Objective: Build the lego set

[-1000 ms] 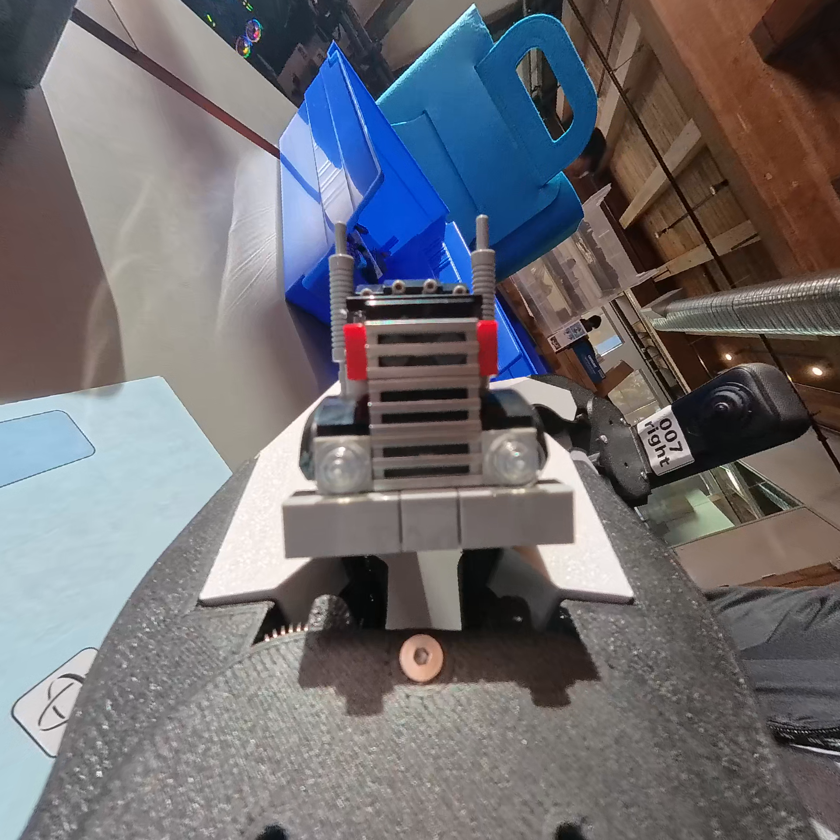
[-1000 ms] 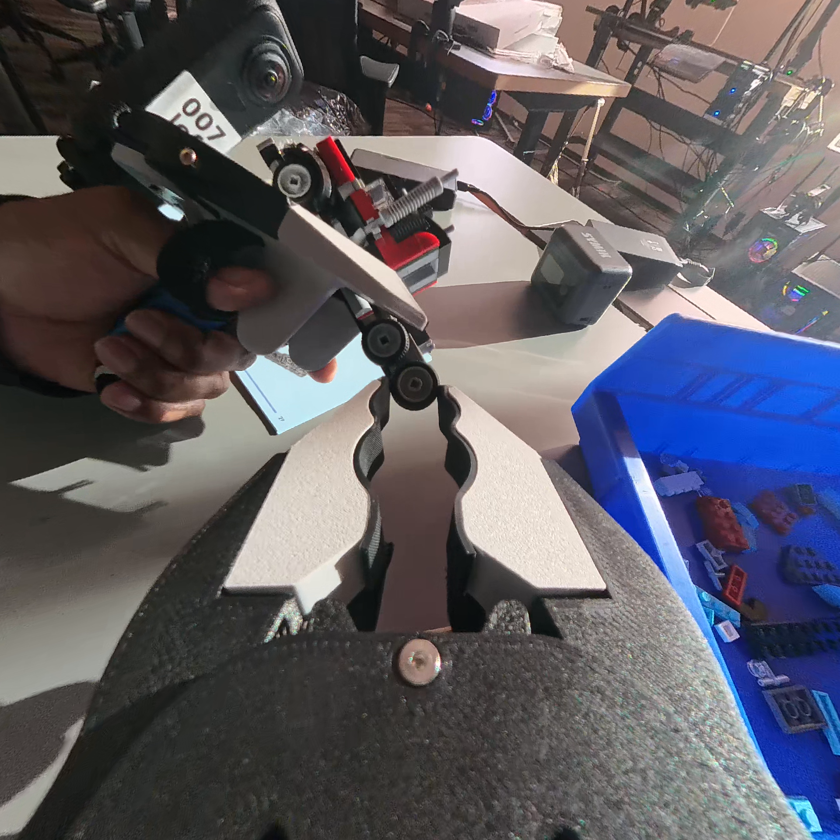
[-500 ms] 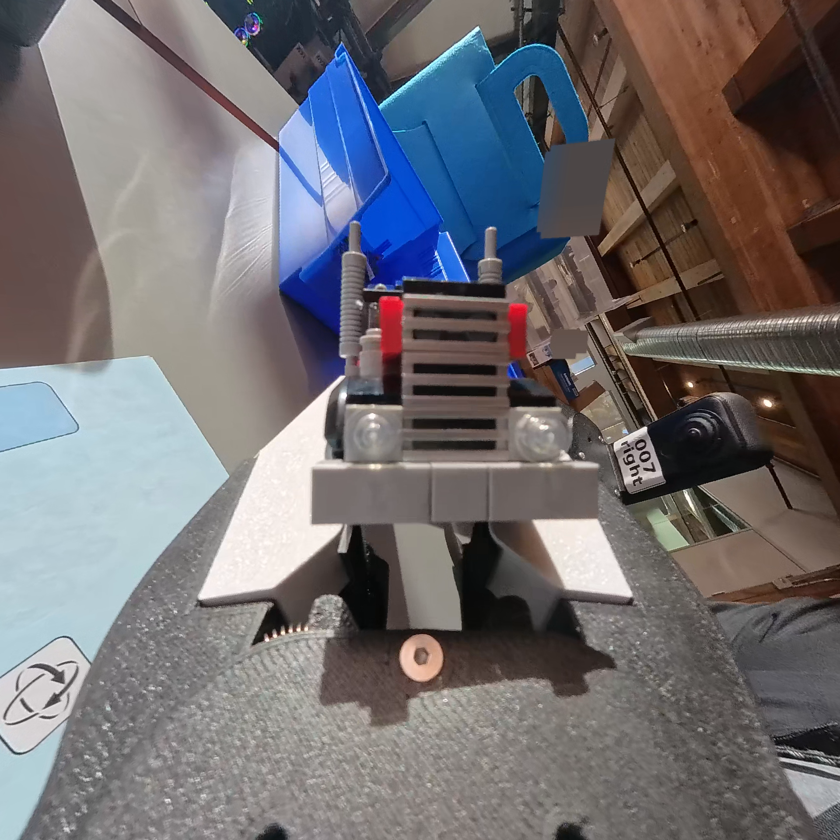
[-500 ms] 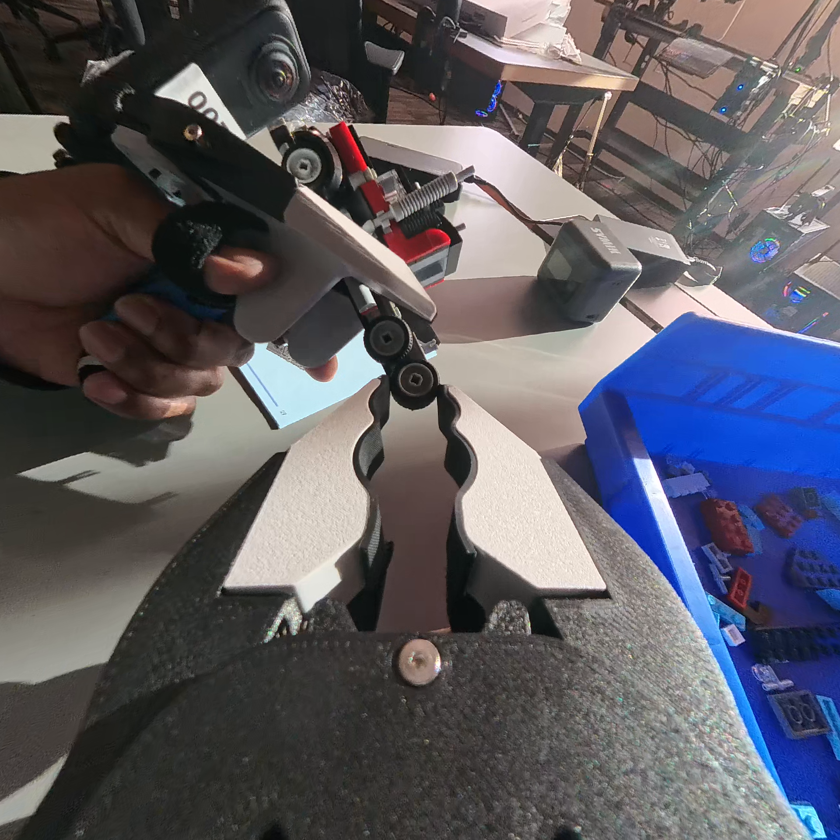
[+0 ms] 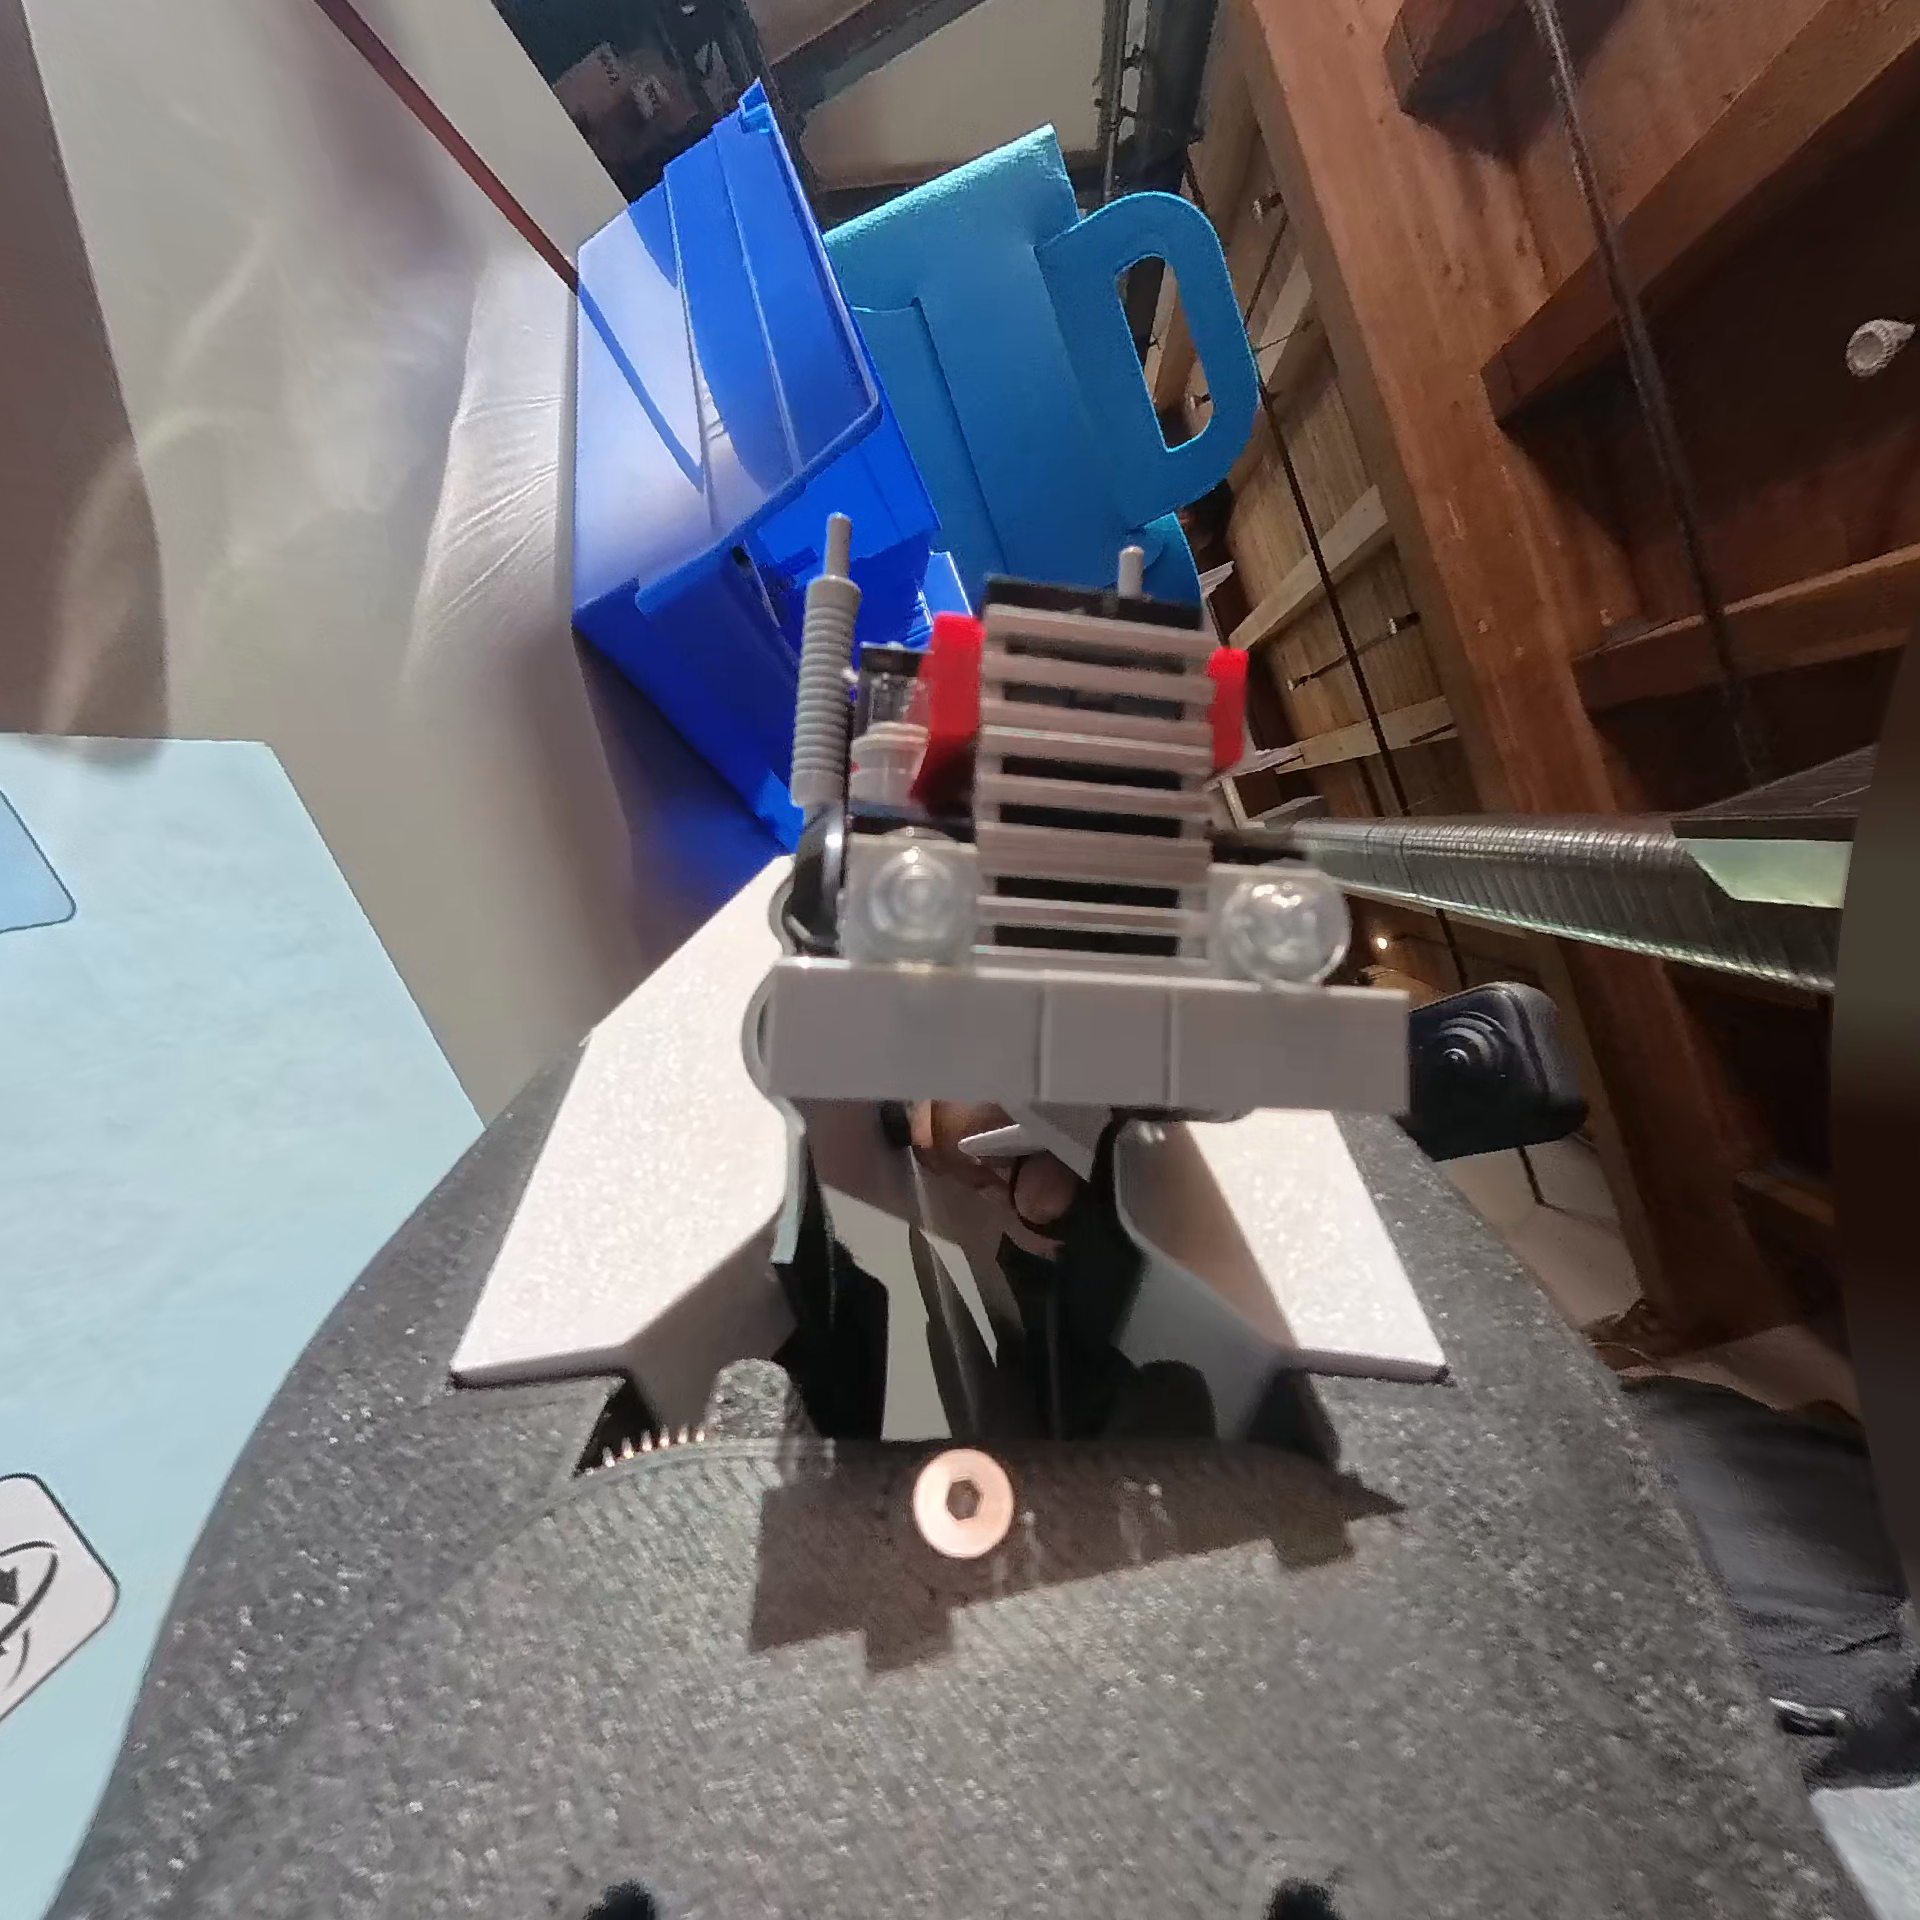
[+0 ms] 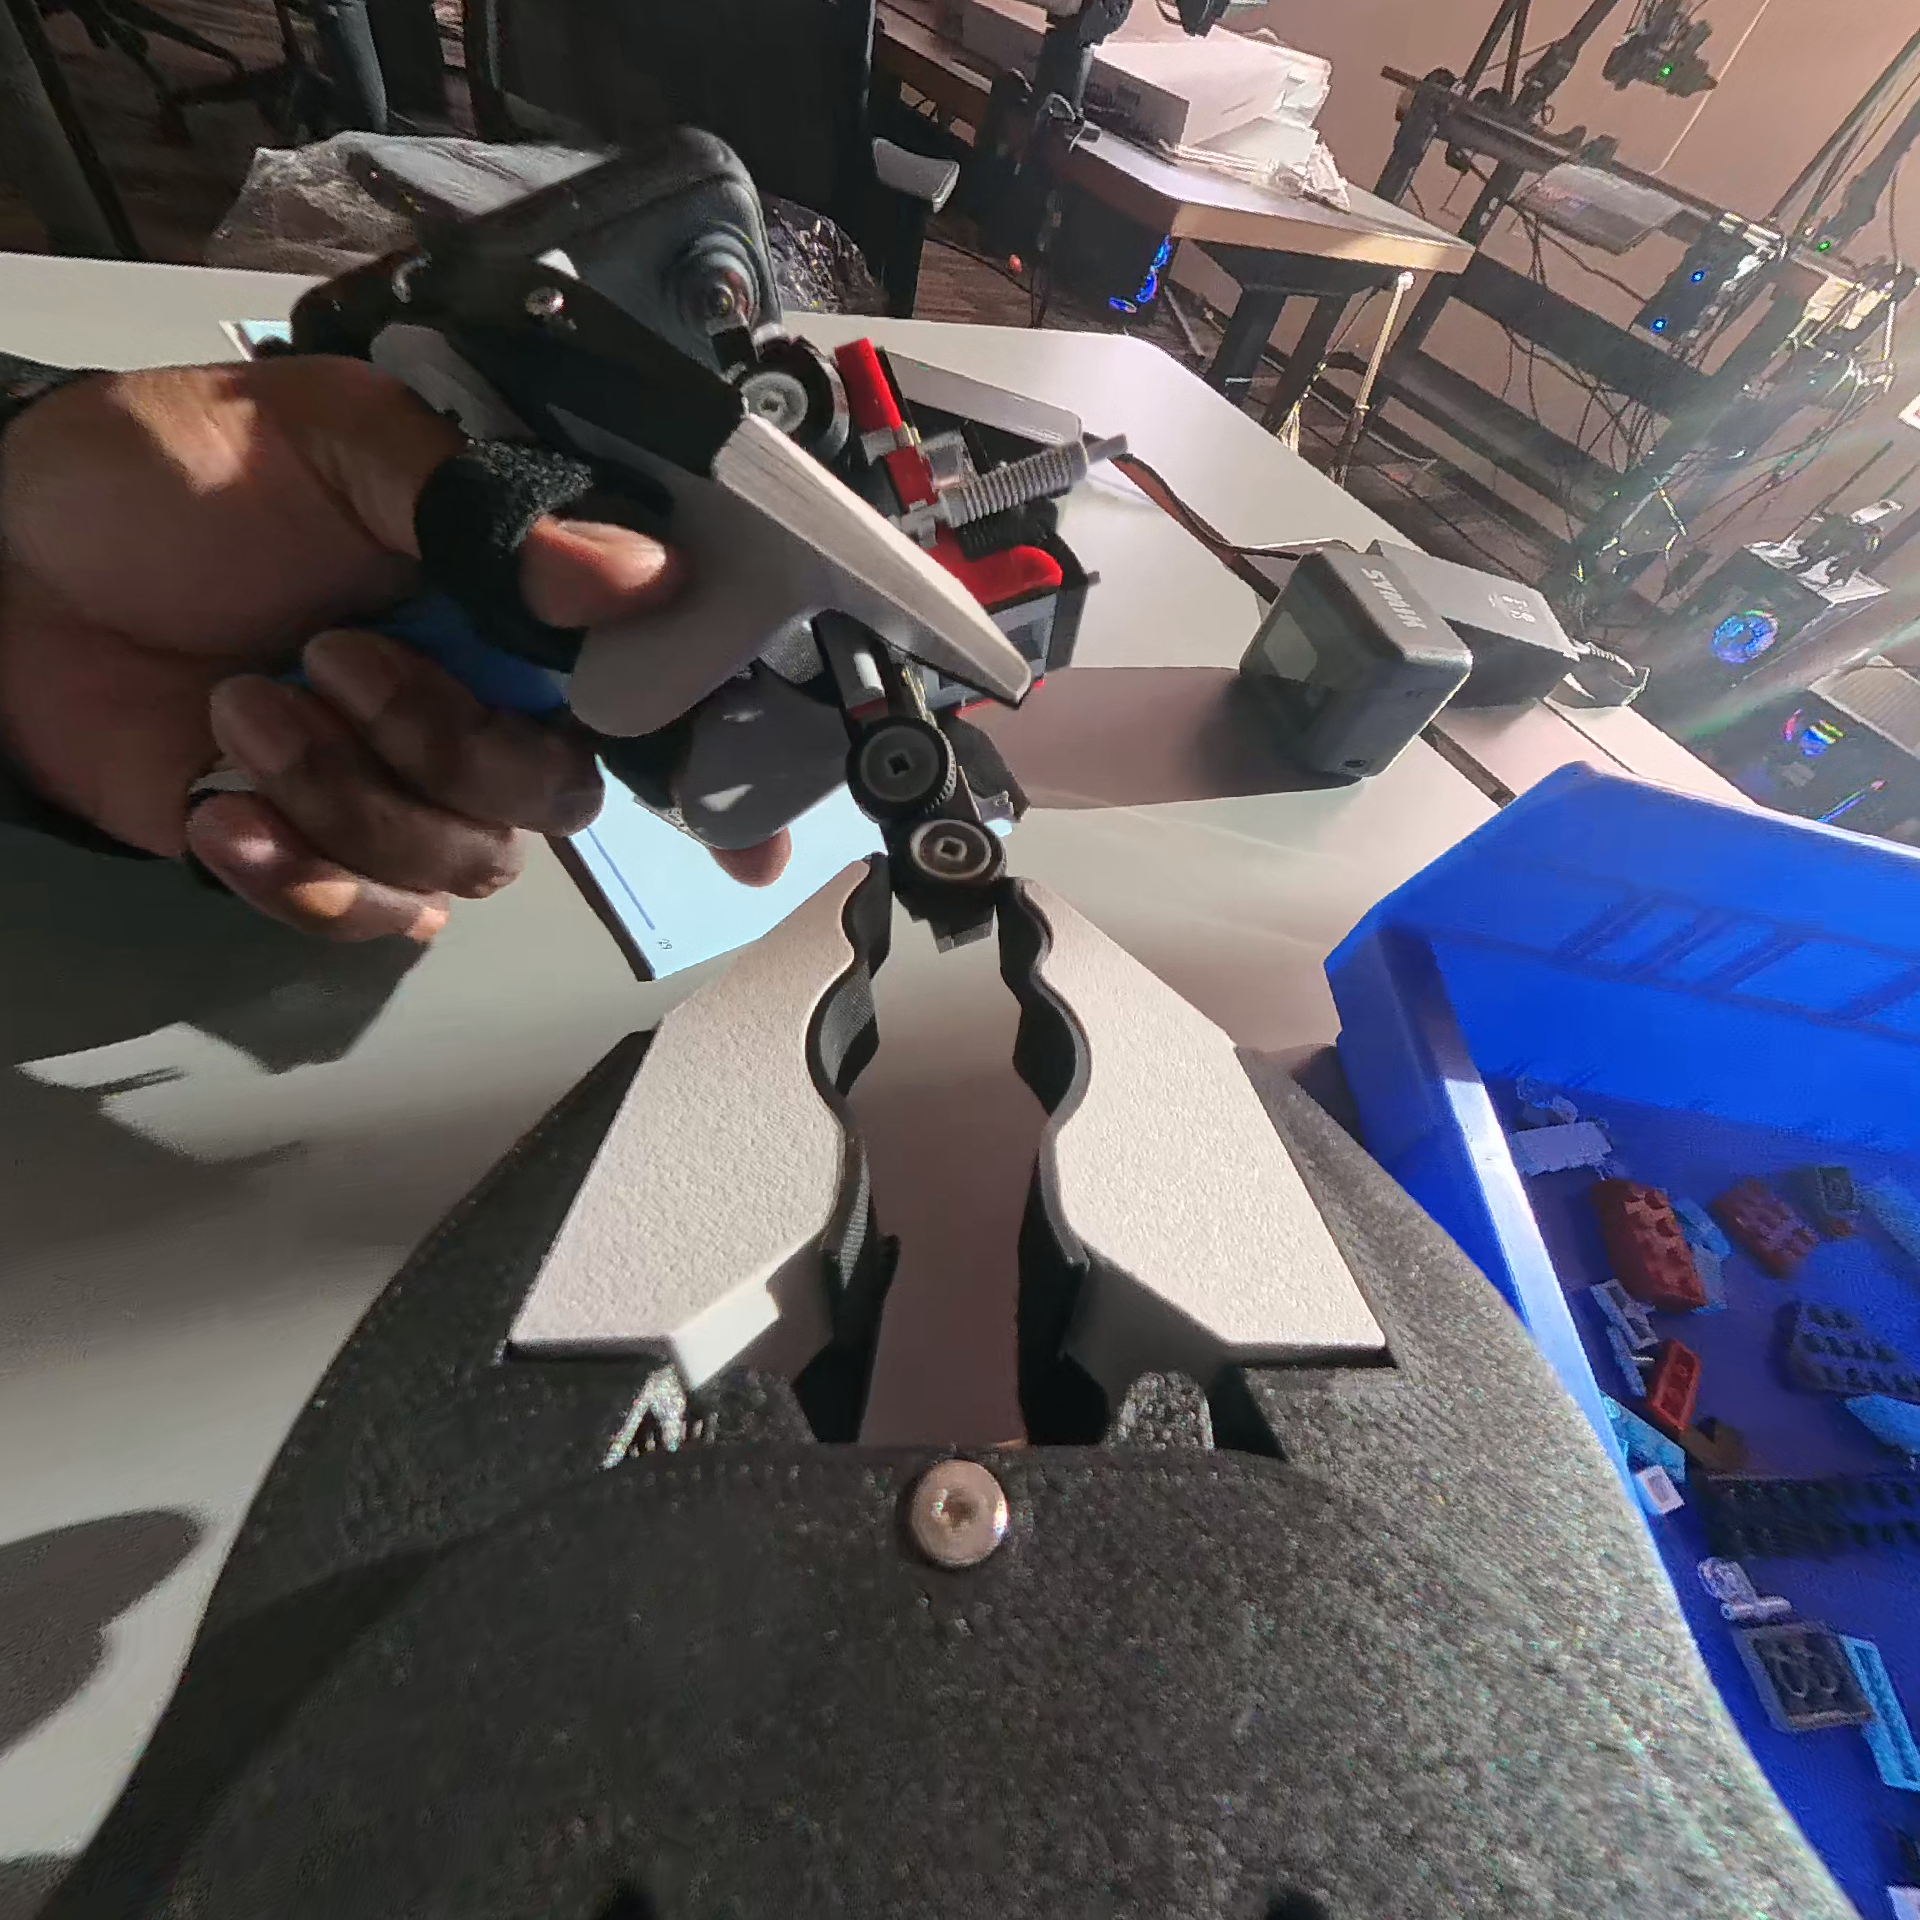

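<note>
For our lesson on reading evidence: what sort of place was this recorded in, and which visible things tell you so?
Probably a lab or workshop used for recording. Tripods and cabled equipment stand behind the white table, a small action camera sits on it, and a blue bin holds loose bricks.

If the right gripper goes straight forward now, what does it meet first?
Probably the rear wheel of the lego truck held by the left gripper; it sits right at the right gripper tips, possibly already touching.

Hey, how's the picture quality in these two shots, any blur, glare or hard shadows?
Left wrist view: the lego truck is slightly soft, the edges bend from the wide lens. Right wrist view: hard sunlight throws sharp shadows on the table, flare streaks at right, and the hand is a little blurred.
</note>
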`<state>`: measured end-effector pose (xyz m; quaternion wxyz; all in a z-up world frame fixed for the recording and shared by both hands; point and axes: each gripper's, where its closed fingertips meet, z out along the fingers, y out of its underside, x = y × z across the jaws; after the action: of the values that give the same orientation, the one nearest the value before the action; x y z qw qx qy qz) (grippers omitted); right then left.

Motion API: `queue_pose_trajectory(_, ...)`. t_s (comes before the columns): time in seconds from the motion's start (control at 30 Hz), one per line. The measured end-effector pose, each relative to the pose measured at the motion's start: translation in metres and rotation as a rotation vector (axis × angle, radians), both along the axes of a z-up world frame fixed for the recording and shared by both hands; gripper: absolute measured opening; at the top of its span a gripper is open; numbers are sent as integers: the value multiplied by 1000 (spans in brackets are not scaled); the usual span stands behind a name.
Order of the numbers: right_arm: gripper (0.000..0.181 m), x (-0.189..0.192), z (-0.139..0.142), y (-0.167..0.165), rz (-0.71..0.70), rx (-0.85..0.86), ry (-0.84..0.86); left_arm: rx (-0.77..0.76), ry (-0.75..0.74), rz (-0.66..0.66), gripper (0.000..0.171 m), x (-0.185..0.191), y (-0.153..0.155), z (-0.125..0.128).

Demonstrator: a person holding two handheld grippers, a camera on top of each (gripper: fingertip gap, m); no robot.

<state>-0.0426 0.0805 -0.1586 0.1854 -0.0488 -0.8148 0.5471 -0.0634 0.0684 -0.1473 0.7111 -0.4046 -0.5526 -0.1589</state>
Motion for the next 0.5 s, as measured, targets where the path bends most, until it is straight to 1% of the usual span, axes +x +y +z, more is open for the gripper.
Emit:
queue_pose_trajectory(0.1, 24, 1, 1, 0, 9, 2, 26, 71, -36, -24, 60, 0, 0, 0)
queue_pose_trajectory(0.2, 24, 2, 1, 0, 14, -1, 32, 91, -44, -31, 60, 0, 0, -1)
queue_pose_trajectory(0.23, 24, 2, 3, 0, 17, -8, 32, 104, -47, -35, 57, 0, 0, 0)
queue_pose_trajectory(0.3, 24, 2, 5, 1, 22, -23, 31, 133, -54, -43, 56, 1, 1, 1)
queue_pose_trajectory(0.43, 24, 2, 6, 1, 24, -48, 17, 149, -56, -57, 58, 1, 2, 0)
queue_pose_trajectory(0.5, 24, 1, 5, 1, 18, -43, 13, 140, -62, -57, 55, 0, 2, -2)
